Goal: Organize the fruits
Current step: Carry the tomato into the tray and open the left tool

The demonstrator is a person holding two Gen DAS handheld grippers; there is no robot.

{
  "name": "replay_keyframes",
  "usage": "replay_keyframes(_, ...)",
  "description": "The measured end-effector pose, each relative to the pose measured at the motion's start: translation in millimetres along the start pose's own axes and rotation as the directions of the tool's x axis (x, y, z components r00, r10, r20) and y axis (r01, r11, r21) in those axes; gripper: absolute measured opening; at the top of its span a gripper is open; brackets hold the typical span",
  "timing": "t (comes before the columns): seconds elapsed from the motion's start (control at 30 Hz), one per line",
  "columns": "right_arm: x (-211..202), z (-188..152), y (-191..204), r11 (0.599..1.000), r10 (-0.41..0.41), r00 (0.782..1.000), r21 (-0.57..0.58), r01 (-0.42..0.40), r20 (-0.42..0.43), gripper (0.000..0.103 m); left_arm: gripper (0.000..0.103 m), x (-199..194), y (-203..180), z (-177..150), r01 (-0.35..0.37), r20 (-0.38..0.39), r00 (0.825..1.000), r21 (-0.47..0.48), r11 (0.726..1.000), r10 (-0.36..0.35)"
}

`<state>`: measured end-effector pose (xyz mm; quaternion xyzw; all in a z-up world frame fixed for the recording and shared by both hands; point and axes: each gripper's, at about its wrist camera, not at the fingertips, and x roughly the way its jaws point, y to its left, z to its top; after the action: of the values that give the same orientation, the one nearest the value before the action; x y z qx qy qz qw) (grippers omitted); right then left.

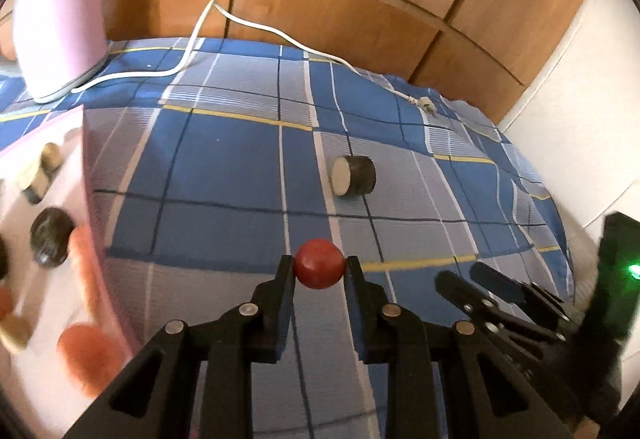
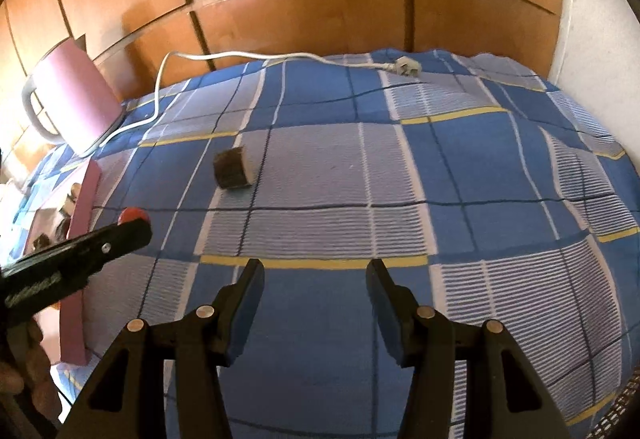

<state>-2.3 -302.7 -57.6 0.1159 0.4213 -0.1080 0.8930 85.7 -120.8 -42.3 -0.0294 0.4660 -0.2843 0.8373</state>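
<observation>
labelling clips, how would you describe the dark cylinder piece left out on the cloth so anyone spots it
Start from the blue checked cloth below the wooden panels. The dark cylinder lies alone on its side mid-cloth, pale flat end showing. Unlike the red fruit, nothing grips it, and it sits outside the pink tray.

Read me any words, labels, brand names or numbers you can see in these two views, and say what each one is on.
Nothing can be read.
Left gripper: pale raised lettering on its black side, too blurred to read.
Pink kettle, pink tray, checked cloth: no text visible.
</observation>
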Motion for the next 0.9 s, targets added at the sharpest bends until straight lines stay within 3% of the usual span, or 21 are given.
replay_keyframes(0.37,6.8,4.4,23.9,0.996,0.054,0.998,-0.063,-0.055,-0.025,0.054,0.025,-64.8,23.7,-19.0,0.004,0.098,0.995,-0.046,0.999,0.001)
replay_keyframes(0.53,10.3,0.8,30.8,0.995,0.044,0.998,-0.084,-0.047,-0.039,0.054,0.025,-96.3,58.1,-26.0,-0.044,0.156,0.986,-0.138,0.989,0.065)
replay_keyframes(0.73,13.5,-1.7,39.1,0.993,0.033,0.998,-0.116,-0.039,-0.046,0.054,0.025,-125.7,120.0,-48.7,-0.168,0.173,0.959,-0.297,0.94,0.226)
replay_keyframes(0.9,18.1,5.1,50.1,0.988,0.021,0.999,-0.154,-0.027,-0.04,0.054,0.025,-135.5,151.2,-73.1,-0.212,0.149,0.946,-0.382,0.899,0.287)
